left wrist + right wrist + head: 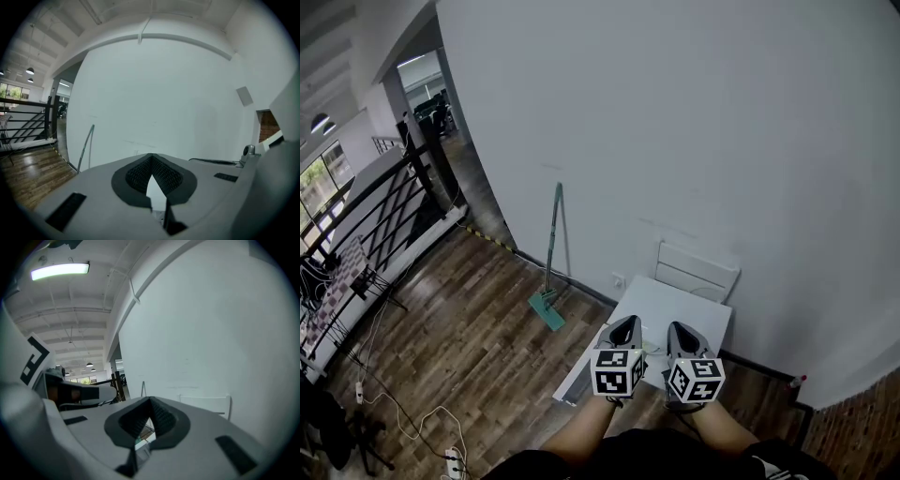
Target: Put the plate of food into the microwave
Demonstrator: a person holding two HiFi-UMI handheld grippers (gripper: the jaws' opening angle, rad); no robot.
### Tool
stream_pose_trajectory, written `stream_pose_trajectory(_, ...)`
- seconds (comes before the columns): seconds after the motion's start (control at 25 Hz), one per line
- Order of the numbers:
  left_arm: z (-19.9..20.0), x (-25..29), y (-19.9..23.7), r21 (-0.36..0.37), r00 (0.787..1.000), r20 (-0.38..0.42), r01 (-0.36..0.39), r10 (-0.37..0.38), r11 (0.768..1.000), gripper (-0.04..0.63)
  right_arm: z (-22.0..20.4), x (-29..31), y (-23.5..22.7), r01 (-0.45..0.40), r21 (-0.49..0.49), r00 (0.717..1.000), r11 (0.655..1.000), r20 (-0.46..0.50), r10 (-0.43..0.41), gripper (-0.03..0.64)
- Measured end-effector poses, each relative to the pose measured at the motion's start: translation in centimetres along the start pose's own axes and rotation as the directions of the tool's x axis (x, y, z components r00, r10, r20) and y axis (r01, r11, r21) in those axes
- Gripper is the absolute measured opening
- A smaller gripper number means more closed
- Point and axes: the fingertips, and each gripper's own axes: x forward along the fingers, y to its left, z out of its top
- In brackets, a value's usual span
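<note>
No plate of food and no microwave shows in any view. In the head view both grippers are held side by side close to the person's body, above the near edge of a small white table [680, 307]. The left gripper [624, 324] and the right gripper [682, 330] point away toward the white wall. In the left gripper view the left gripper [151, 157] has its jaws meeting at the tips with nothing between them. The right gripper [150, 400] looks the same in its own view, shut and empty.
A white chair [698, 272] stands behind the table against the wall. A green mop [551, 277] leans on the wall to the left. Cables [403, 403] and a power strip [452, 461] lie on the wood floor. A black railing [384, 216] runs at far left.
</note>
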Motion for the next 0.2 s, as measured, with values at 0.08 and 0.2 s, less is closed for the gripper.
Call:
stream_pose_trajectory(0.08, 0.4, 0.0, 0.7, 0.004, 1.000, 0.005, -0.001, 0.001, 1.000, -0.003, 0.1, 0.6, 0.6, -0.004, -0.006, 1.000, 1.000, 0.003, 0.004, 0.012)
stream_pose_trajectory(0.2, 1.1, 0.0, 1.9, 0.010, 1.000, 0.016, -0.007, 0.007, 1.000, -0.003, 0.3, 1.4, 1.5, -0.007, -0.020, 1.000, 1.000, 0.011, 0.007, 0.012)
